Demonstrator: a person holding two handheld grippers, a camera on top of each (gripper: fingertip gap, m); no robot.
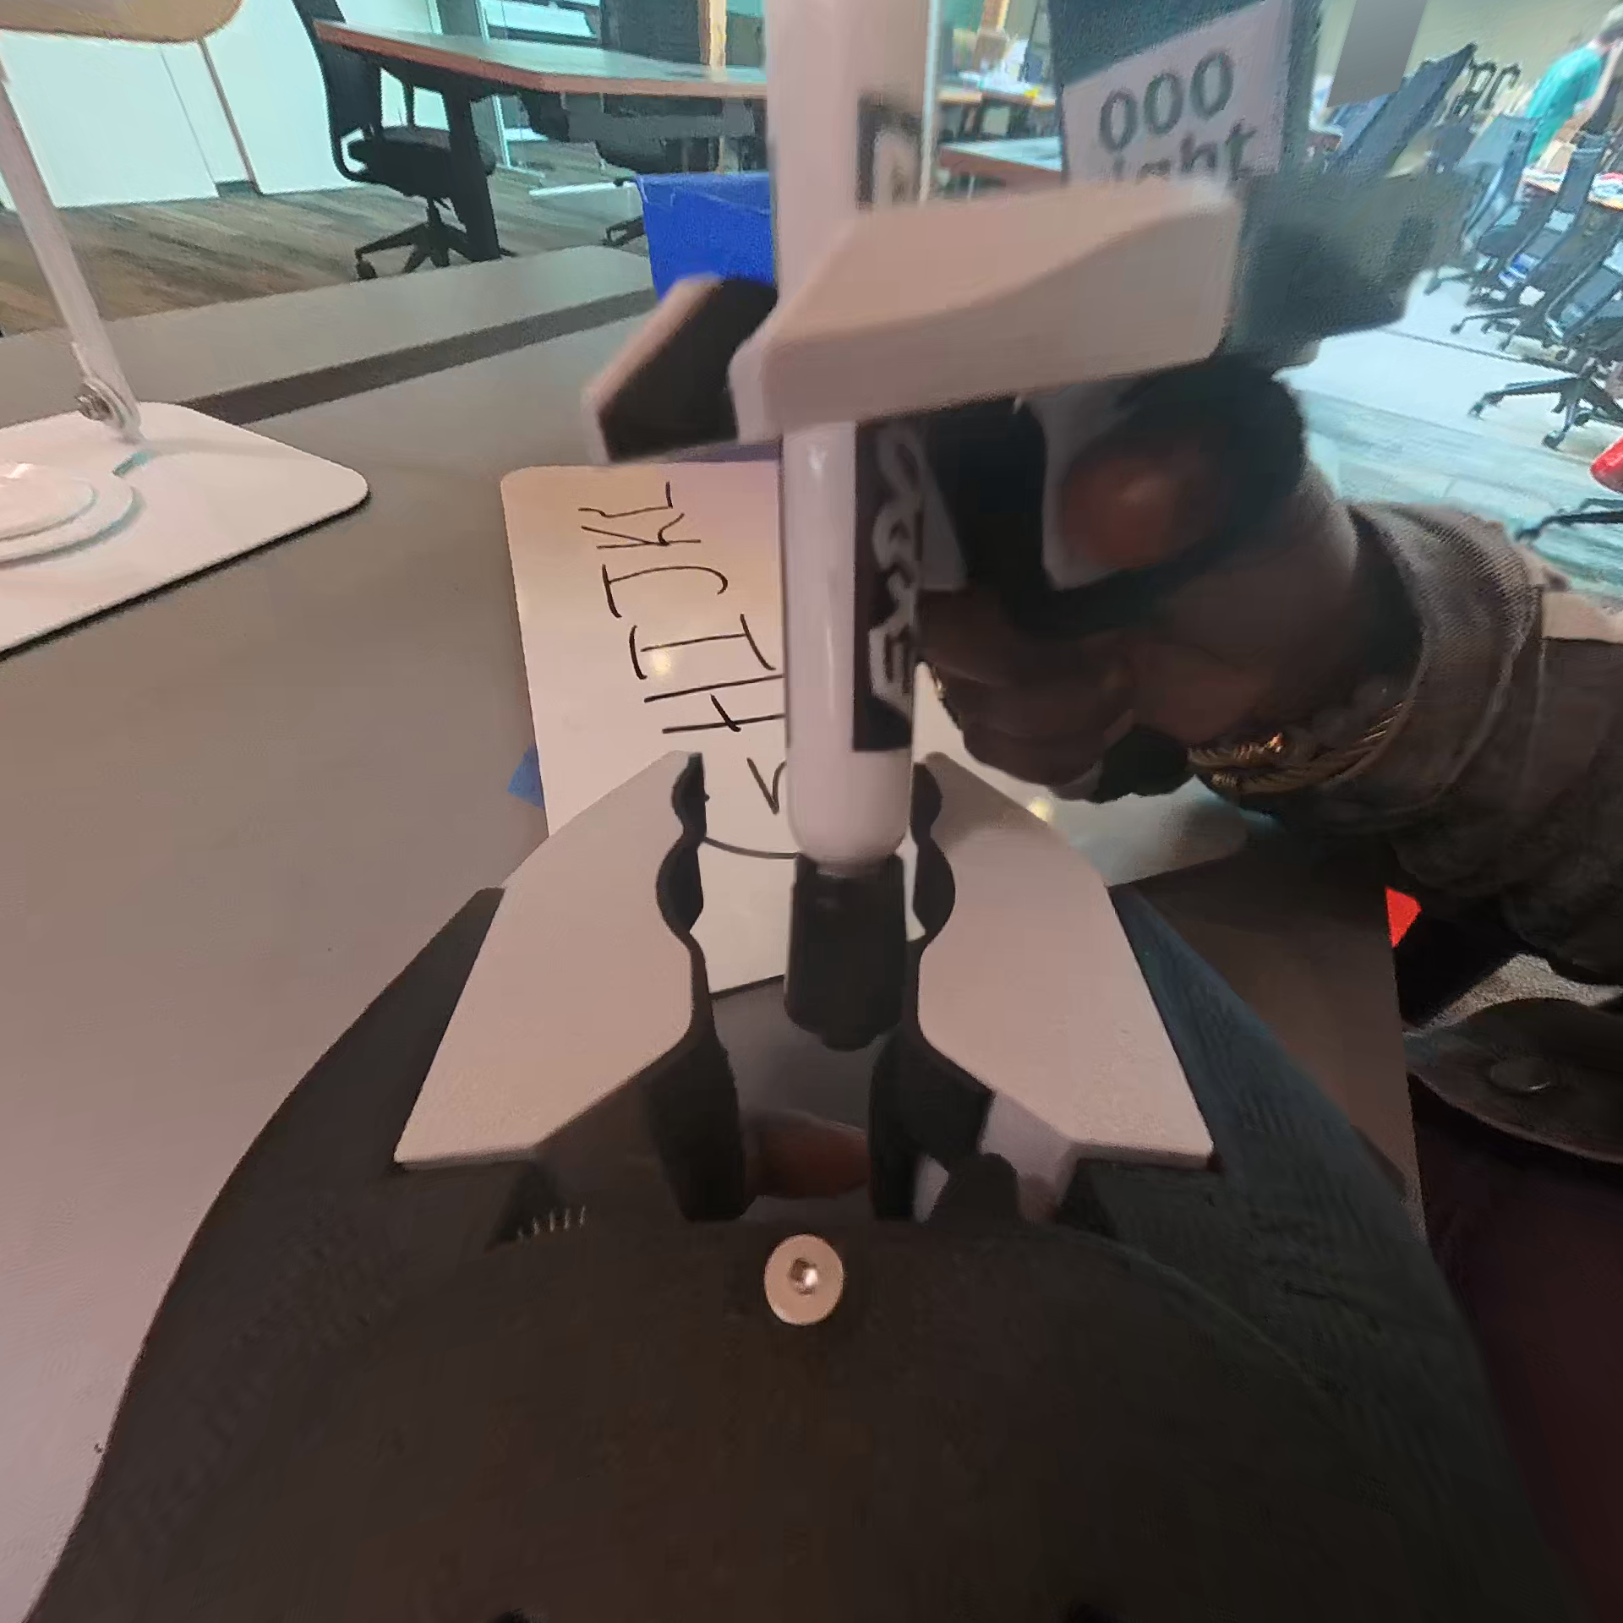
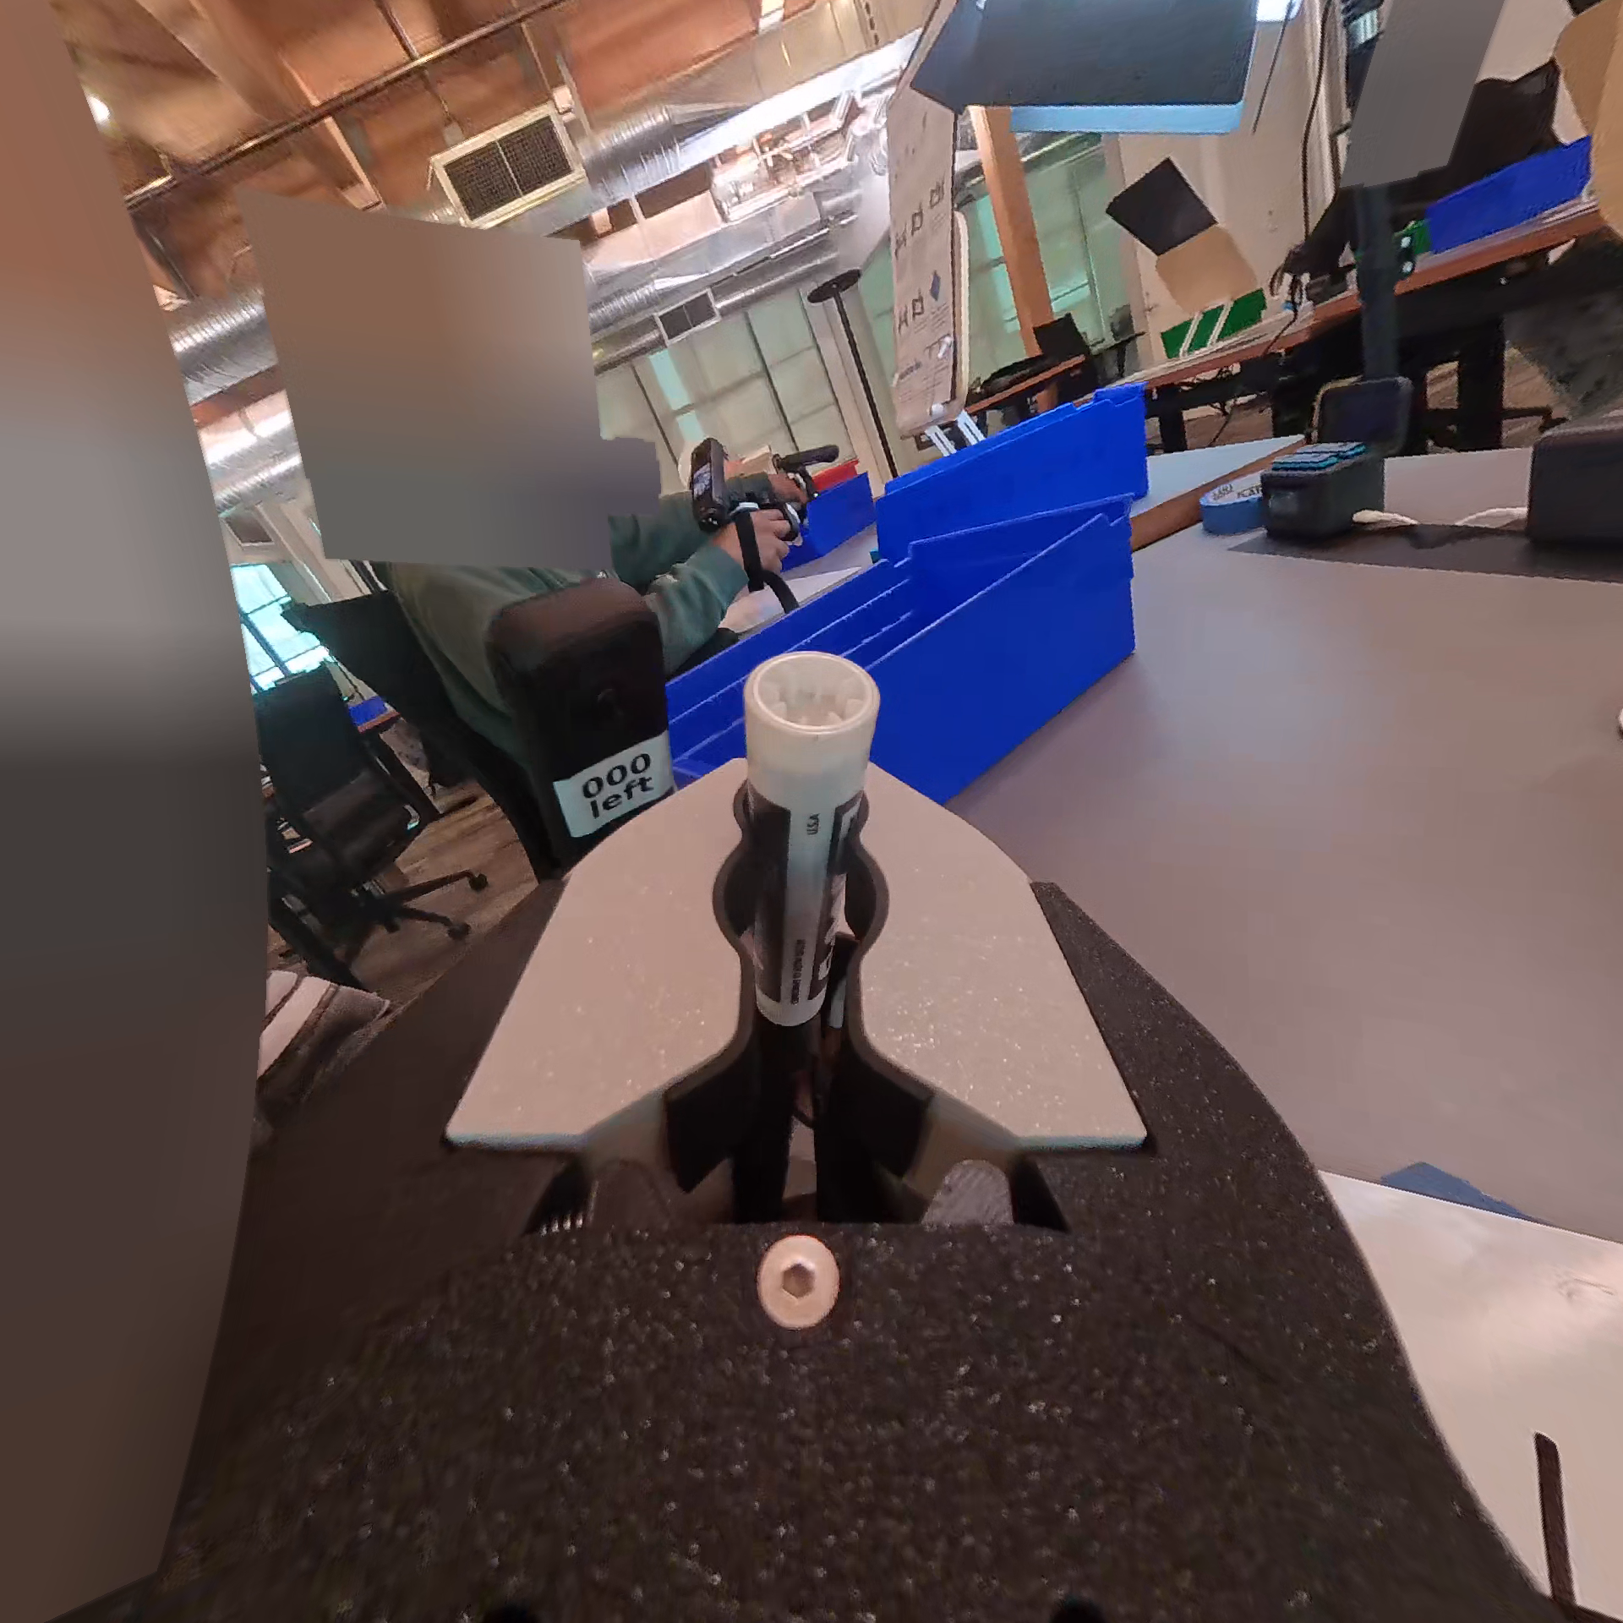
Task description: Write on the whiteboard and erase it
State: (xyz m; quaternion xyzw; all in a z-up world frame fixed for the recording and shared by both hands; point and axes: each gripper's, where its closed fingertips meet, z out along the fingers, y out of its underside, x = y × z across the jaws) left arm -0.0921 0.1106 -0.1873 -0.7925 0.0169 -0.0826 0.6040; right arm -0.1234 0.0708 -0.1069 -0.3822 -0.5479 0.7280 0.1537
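Right wrist view — right gripper [image 2: 804, 843] fingers clamp the marker [image 2: 808, 843]; left gripper [image 1: 812, 843] fingers spread apart.

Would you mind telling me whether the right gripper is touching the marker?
Touching. In the right wrist view the right gripper is closed around the marker, its barrel sitting between both fingers. The left wrist view shows the same grip.

- Grippers: two, the left gripper [image 1: 808, 825] and the right gripper [image 2: 804, 843].
- Marker [image 1: 821, 615]: one, white-barrelled, black-capped.
- Whiteboard [image 1: 597, 632]: one.
- Blue bins [image 2: 992, 615]: several, exact count unclear.
- Blue tape roll [image 2: 1229, 509]: one.
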